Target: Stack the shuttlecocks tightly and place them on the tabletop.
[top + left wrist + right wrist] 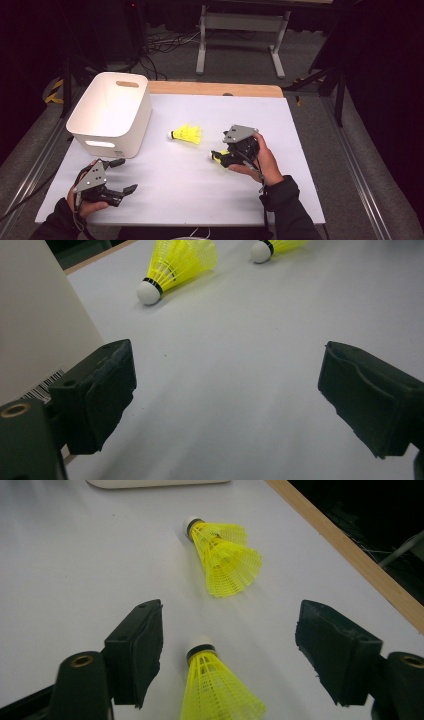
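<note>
Near shuttlecock (215,690) runs off the bottom edge in the right gripper view, its skirt cut short; from the high view it's mostly tucked under the right gripper (223,156), just a sliver of yellow peeking out. In the left gripper view the far shuttlecock (272,247) is clipped by the top edge. White bin (35,320) is cropped there too, its barcode label (44,386) too blurred to read, possibly half hidden behind the jaw.

Two neon-yellow shuttlecocks (224,562) (215,692) with white tips ringed in black lie on a pale grey table (190,200) edged in light wood. The bin (112,112) is white, with a black barcode label. Both grippers (122,175) (217,156) are black, topped with grey plates.
</note>
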